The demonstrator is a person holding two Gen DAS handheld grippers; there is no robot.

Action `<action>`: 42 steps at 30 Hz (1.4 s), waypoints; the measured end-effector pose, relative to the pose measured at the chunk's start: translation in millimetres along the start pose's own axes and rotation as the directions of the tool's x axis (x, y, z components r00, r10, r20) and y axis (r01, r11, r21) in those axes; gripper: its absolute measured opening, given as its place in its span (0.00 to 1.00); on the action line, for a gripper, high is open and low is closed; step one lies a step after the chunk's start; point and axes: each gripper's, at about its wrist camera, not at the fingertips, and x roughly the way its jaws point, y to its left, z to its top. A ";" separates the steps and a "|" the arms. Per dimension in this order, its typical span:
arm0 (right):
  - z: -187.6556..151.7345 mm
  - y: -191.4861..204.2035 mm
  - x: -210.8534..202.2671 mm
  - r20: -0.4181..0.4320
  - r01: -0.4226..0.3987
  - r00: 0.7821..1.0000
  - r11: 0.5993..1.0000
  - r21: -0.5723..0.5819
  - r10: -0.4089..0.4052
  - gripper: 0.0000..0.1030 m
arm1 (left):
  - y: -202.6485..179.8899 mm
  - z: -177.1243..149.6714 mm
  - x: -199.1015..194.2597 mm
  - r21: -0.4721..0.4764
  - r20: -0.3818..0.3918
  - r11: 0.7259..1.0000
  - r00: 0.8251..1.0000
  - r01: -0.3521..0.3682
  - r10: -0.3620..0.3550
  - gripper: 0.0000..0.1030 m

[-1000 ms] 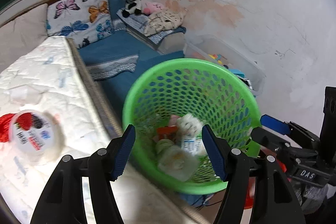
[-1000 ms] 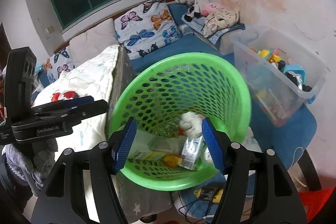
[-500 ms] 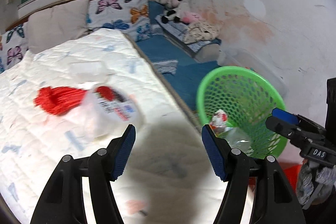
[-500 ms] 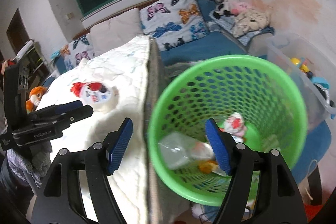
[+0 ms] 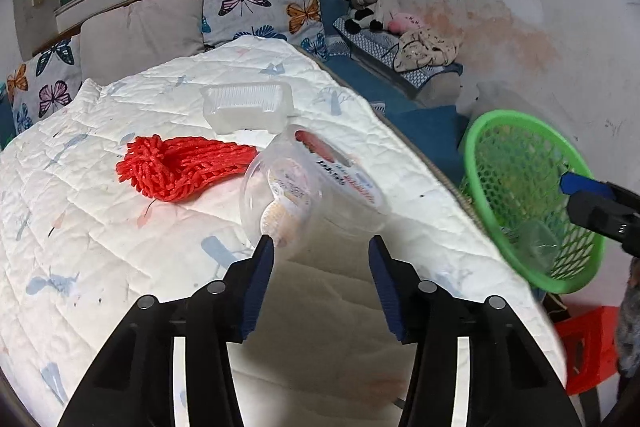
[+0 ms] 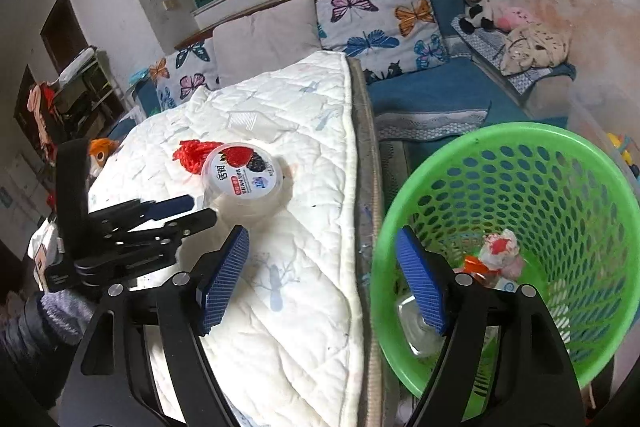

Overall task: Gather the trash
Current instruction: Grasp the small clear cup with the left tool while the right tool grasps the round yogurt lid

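The left gripper [image 5: 321, 251] hovers over the white quilted mattress [image 5: 100, 247], its jaws apart with nothing between them, having just been closing. Just beyond its fingertips a clear yogurt cup [image 5: 308, 195] lies tilted on the mattress near the right edge, touching neither pad. Behind the cup lie a red mesh net [image 5: 180, 167] and a clear plastic tray [image 5: 248, 105], which the left wrist view shows plainly; the right wrist view shows them small and partly hidden behind the cup [image 6: 244, 175], but reveals the cup's lid printed with berries.

The right gripper [image 6: 322, 275] has its jaws apart, just been opening, and empty; they straddle the mattress's edge and the rim of the green basket [image 6: 600, 187] standing beside the bed. Only the right wrist view looks down into the basket, where a crumpled white-and-red wrapper [image 6: 500, 251] and a clear plastic bottle [image 6: 416, 323] lie on the bottom. The left wrist view shows the basket [image 5: 520, 131] from the side, with the right gripper's tip [image 5: 592, 199] in front of it. The right wrist view shows the left gripper [image 6: 176, 213] from the side, close beside the cup.
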 end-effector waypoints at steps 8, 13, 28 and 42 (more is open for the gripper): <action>3.0 8.3 12.1 -0.014 -0.019 1.000 1.000 -0.005 0.019 0.74 | 3.1 4.5 14.8 0.022 -0.001 0.998 0.999 0.053 -0.053 0.28; 4.0 11.0 19.6 -0.025 -0.031 0.999 0.999 -0.008 0.031 0.74 | 2.8 1.4 13.2 0.034 0.006 0.997 0.998 0.063 -0.063 0.10; 14.9 38.4 67.5 -0.091 -0.151 0.985 0.989 -0.007 0.149 0.77 | 27.0 -10.8 -11.8 0.010 0.008 1.000 1.000 0.011 -0.011 0.01; 30.3 75.5 111.7 -0.154 -0.230 0.963 0.972 -0.051 0.220 0.87 | 66.0 -28.7 -26.6 -0.077 0.011 0.996 0.999 0.048 -0.048 0.00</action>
